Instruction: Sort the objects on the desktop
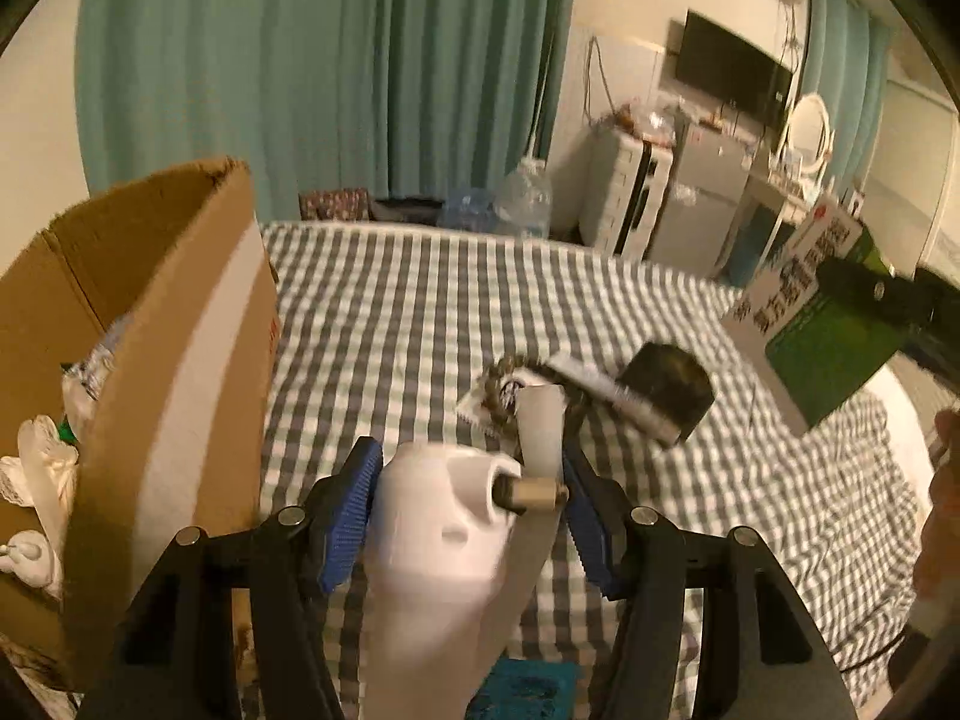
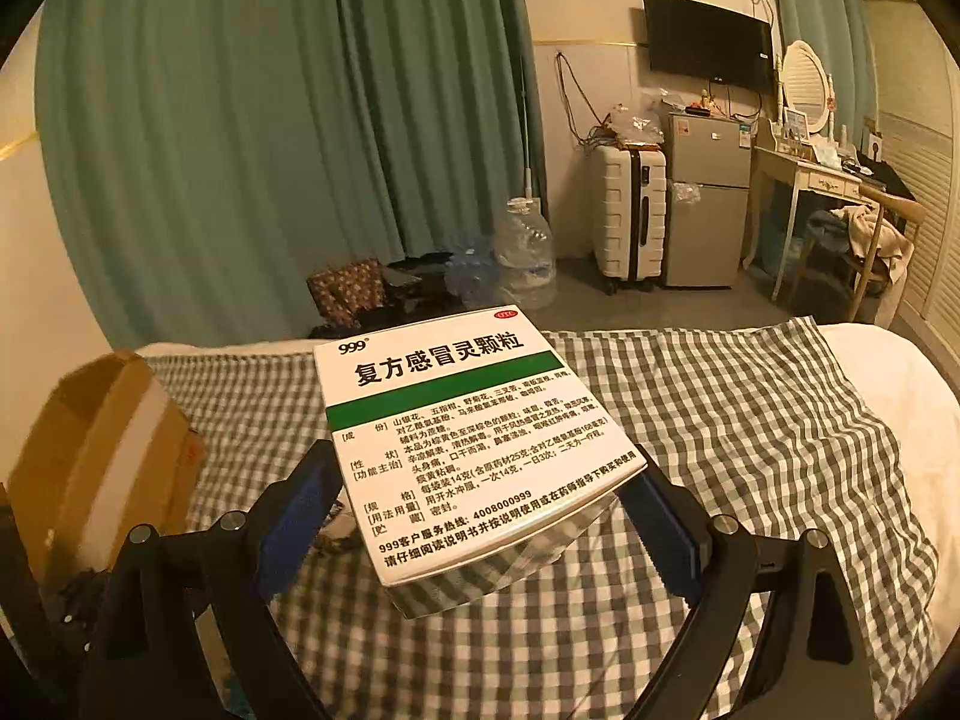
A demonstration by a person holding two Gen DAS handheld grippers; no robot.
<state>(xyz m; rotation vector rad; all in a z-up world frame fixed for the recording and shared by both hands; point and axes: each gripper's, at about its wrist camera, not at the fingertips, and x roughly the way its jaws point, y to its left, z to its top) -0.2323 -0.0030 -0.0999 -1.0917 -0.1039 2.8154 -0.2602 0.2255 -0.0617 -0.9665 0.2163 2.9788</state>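
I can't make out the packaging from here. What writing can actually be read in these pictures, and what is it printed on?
All on the top face of the white and green cardboard medicine box held in the right tool:
"999"
"复方感冒灵颗粒"
"OTC", in a small red oval
"999客户服务热线: 4008000999"
"请仔细阅读说明书并按说明使用或在药师指导下购买和使用"
Smaller rows, headed "成份", "性状", "功能主治", "规格", "用法用量" and "贮藏": too small to quote reliably.
Red print on the brown cardboard carton: blurred, unreadable.

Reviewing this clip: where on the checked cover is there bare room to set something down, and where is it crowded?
Free: the checked cover between the cardboard box and the small pile, back to the far edge; also the right half beyond the medicine box. Crowded: the brush, dark box and packet cluster.
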